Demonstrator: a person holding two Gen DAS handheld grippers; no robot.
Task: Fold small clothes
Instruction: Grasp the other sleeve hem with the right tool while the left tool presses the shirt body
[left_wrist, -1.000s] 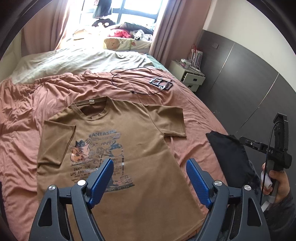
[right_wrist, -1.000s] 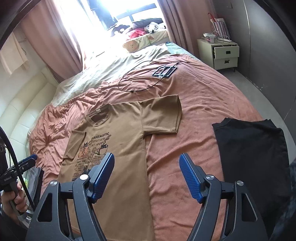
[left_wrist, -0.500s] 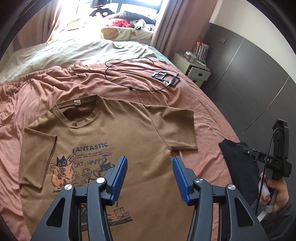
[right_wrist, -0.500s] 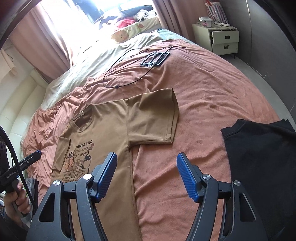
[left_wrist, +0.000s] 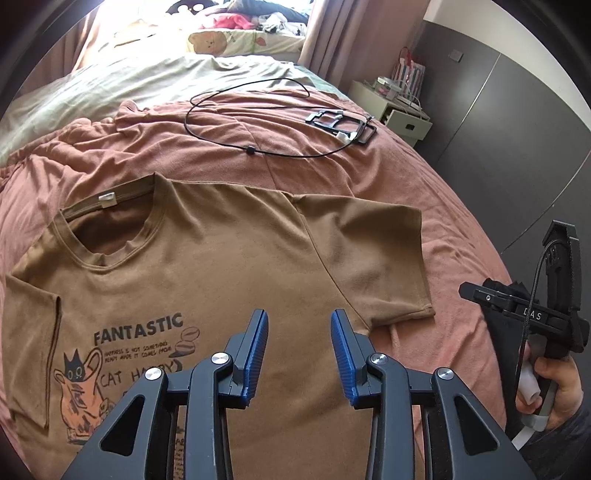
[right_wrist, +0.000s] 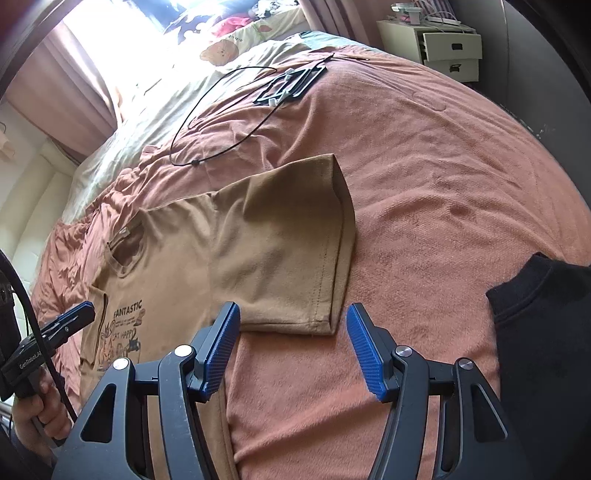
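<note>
A brown T-shirt (left_wrist: 229, 258) with a cat print and the word FANTASTIC lies flat, face up, on the pink bedspread (left_wrist: 424, 192). My left gripper (left_wrist: 297, 343) hovers over the shirt's chest, open with a moderate gap and nothing between its blue pads. In the right wrist view the same brown T-shirt (right_wrist: 266, 243) shows its right sleeve spread out. My right gripper (right_wrist: 291, 343) is wide open just short of that sleeve's lower hem corner, not touching it. The other hand-held gripper (left_wrist: 532, 317) shows at the right edge of the left wrist view.
A black garment (right_wrist: 543, 332) lies on the bedspread to the right of the shirt. A black cable loop (left_wrist: 258, 122) and a black frame (left_wrist: 341, 123) rest farther up the bed. A white nightstand (right_wrist: 439, 48) stands by the dark wall. Pillows and toys sit near the window.
Both grippers have moved forward up the shirt, toward the collar and right sleeve. The left gripper's fingers have narrowed from wide open; the right gripper has stayed wide open.
</note>
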